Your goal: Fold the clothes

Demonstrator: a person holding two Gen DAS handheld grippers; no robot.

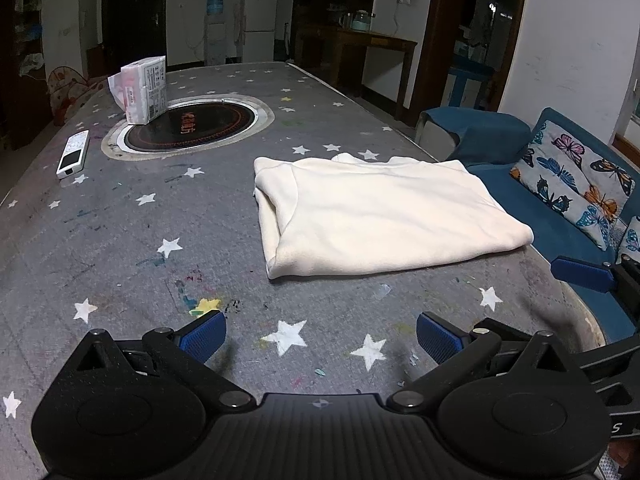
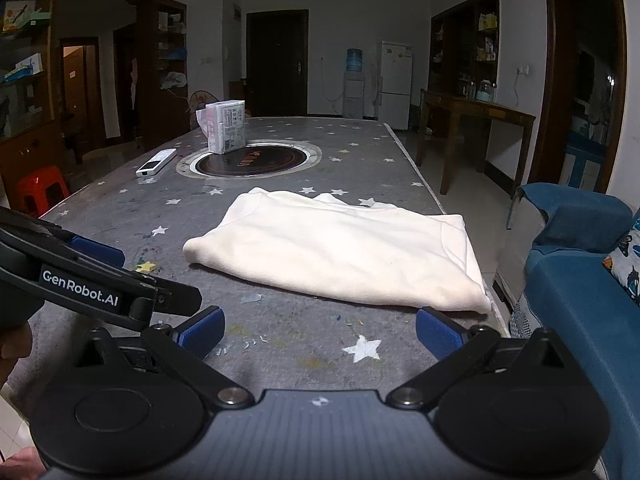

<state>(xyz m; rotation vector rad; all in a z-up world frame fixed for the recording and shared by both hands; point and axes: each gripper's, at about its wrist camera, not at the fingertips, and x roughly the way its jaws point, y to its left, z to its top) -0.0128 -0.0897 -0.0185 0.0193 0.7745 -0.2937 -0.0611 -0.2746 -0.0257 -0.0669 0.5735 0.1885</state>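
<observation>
Left wrist view: my left tongs (image 1: pixel 321 338) stand wide apart and empty over the star-patterned desk (image 1: pixel 120 240) at the bottom of the frame. A folded cream sweatshirt (image 1: pixel 384 216) lies flat right of centre, close to the desk's right edge, its lower layers hidden under the top fold. At the right edge my right tongs (image 1: pixel 584 274) are cut off; only one blue pad shows there. In the upper left sit a white remote (image 1: pixel 73 154), a tissue pack (image 1: pixel 144 90) and a round inset cooktop (image 1: pixel 188 126) whose lettering I cannot read. Right wrist view: my right tongs are spread apart, holding nothing, just short of the sweatshirt.
</observation>
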